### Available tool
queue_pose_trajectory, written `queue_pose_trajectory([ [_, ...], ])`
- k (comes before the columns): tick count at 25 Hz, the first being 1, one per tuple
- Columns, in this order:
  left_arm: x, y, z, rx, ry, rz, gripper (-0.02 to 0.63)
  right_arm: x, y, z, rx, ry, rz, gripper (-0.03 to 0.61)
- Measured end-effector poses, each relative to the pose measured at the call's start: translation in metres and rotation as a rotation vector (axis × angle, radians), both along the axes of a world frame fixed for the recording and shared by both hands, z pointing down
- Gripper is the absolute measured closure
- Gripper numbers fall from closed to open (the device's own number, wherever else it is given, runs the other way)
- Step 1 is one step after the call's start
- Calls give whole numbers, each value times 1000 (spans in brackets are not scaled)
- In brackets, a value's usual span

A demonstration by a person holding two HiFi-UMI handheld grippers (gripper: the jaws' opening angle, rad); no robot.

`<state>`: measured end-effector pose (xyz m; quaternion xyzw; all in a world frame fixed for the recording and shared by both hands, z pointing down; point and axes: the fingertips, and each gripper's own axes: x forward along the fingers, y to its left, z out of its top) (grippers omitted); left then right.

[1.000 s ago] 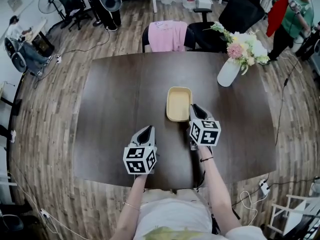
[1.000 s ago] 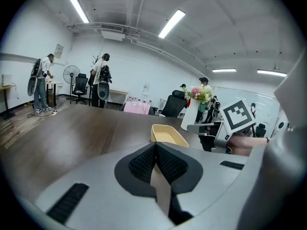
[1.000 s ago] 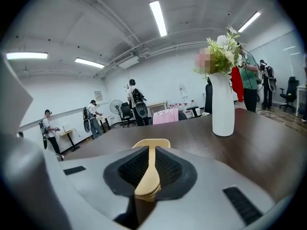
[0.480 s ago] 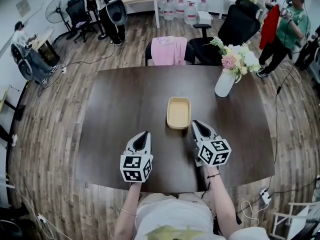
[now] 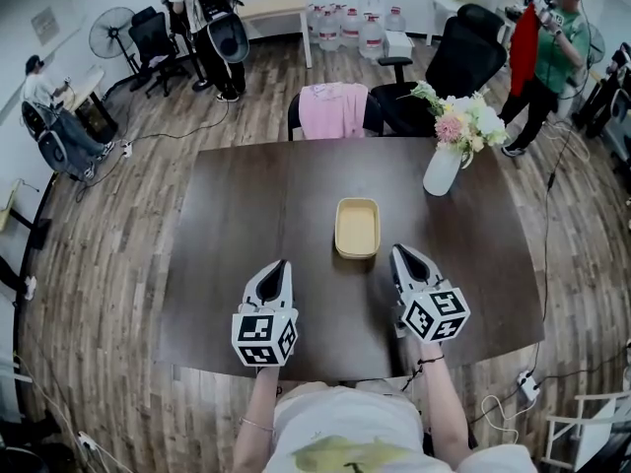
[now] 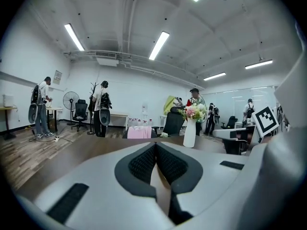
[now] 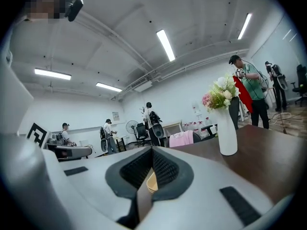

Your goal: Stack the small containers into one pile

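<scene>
One pale yellow rectangular plastic container (image 5: pixel 357 228) at centre of dark brown wooden table (image 5: pixel 227 225), open side up, touched by neither gripper. Left gripper (image 5: pixel 279 264) near, front-left; jaws together, empty. Right gripper (image 5: pixel 401 251) just beside front-right corner; jaws just closed together, nothing between. White vase of flowers (image 5: pixel 441 170) beyond, right. Pink cloth (image 5: pixel 332 109) over chair behind table.

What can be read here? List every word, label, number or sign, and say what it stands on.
No readable text anywhere in these views.
The black-and-white square markers on the cubes of the left hand-held gripper and the right hand-held gripper: patterns only, no letters.
The pale framed wall sign: too small to read.
Labels on the clear plastic water jugs: too small to read.
</scene>
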<state>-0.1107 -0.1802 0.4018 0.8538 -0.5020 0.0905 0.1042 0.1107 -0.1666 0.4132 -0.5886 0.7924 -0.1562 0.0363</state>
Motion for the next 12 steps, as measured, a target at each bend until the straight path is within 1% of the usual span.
queue_pose_trajectory([
  [5, -14, 4, -11, 42, 11, -21, 589, 7, 7, -14, 32, -2, 35, 557],
  [12, -25, 4, -27, 91, 40, -40, 589, 10, 15, -29, 82, 18, 45, 557],
])
